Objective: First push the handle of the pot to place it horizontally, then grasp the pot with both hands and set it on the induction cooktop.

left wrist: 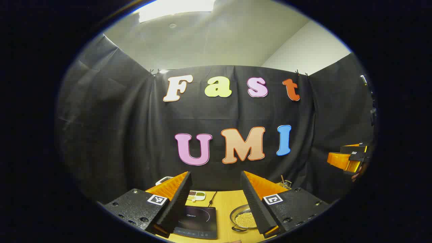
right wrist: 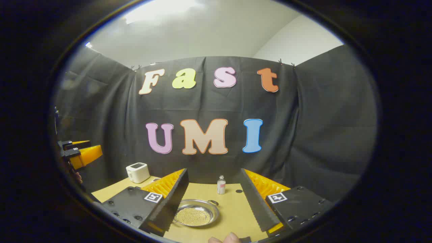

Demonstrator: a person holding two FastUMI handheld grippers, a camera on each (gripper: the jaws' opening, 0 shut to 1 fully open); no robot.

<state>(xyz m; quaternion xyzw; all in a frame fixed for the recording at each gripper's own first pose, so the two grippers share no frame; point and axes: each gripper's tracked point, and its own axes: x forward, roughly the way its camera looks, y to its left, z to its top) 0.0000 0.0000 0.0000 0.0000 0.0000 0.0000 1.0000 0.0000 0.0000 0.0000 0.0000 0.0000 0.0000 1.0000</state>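
Both tongs hang released above the yellow wooden worktop: left tongs over the black induction cooktop, right tongs over the shallow steel pot.

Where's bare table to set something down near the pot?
Bare wood right of the pot, running back toward the small bottle. Also a strip between pot and induction cooktop, crossed by the cooktop's cord. Crowded back left: toaster, snack tray.

pot partly behind a claw finger, cooktop front cut off, toaster mostly hidden
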